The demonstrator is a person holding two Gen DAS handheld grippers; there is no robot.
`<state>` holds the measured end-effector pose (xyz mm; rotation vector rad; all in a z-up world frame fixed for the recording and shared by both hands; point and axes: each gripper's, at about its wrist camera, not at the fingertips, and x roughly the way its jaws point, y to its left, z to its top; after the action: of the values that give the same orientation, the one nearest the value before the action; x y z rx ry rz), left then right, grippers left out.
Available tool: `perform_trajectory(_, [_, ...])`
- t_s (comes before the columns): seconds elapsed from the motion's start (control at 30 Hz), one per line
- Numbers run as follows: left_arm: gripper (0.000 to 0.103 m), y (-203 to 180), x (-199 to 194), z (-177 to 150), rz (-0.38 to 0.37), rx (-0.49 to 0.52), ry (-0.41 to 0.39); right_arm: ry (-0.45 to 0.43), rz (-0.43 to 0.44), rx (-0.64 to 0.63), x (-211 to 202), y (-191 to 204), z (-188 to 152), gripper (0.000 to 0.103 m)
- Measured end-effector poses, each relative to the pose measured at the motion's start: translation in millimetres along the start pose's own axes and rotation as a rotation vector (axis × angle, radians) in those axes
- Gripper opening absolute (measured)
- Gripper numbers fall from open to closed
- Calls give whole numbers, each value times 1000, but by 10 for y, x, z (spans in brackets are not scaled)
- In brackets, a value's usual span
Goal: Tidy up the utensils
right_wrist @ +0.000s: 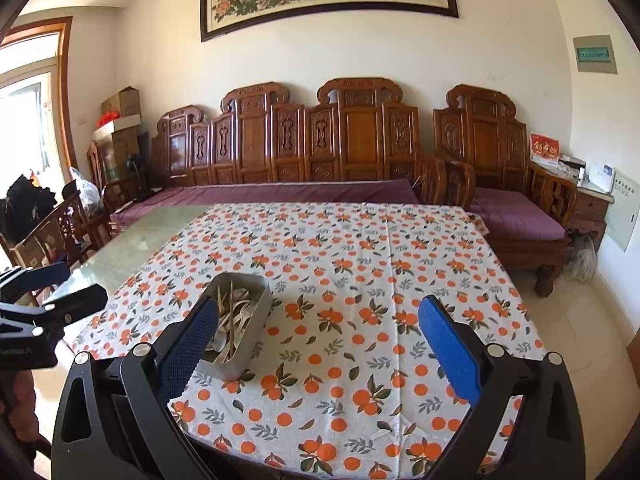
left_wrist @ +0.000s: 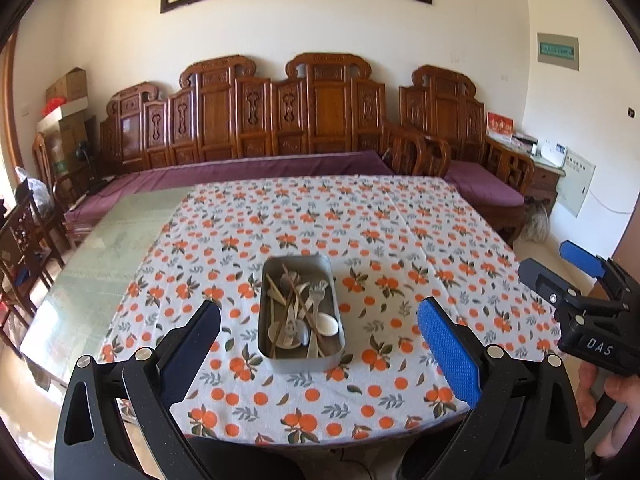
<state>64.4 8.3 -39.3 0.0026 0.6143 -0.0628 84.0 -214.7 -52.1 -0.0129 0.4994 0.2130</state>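
Observation:
A grey metal tin [left_wrist: 299, 356] sits on the orange-print tablecloth [left_wrist: 400, 240], filled with a jumble of utensils [left_wrist: 300, 312]: wooden chopsticks, metal spoons, a fork and a white spoon. My left gripper [left_wrist: 320, 332] hangs open above the near table edge, the tin centred between its fingers. In the right wrist view my right gripper [right_wrist: 320, 340] is open too, with the tin [right_wrist: 236, 360] just inside its left finger [right_wrist: 192, 344]. Each view shows the other gripper at its edge: the right one [left_wrist: 576, 280], the left one [right_wrist: 56, 284].
The table's left part is bare glass [left_wrist: 100, 256]. A carved wooden bench with purple cushions [left_wrist: 256, 168] runs behind the table. Wooden chairs [left_wrist: 24, 240] stand at the left. A person's hand [left_wrist: 616, 400] holds the right gripper's handle.

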Motion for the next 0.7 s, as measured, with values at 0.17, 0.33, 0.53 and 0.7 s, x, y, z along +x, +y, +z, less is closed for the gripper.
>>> perform_trajectory(0.17, [95, -48, -157, 83, 2, 3, -47, -36, 1, 8, -152, -26, 84, 100])
perform_trajectory(0.33, [95, -92, -353, 134, 1, 9, -93, -79, -5, -2, -328, 23, 176, 100])
perform_trajectory(0.53, [95, -111, -562, 181, 0, 12, -142, -140, -11, -7, -589, 70, 280, 100])
perform_trajectory(0.7, [95, -112, -728, 217, 4, 16, -181, -187, -23, -18, -785, 99, 337, 100])
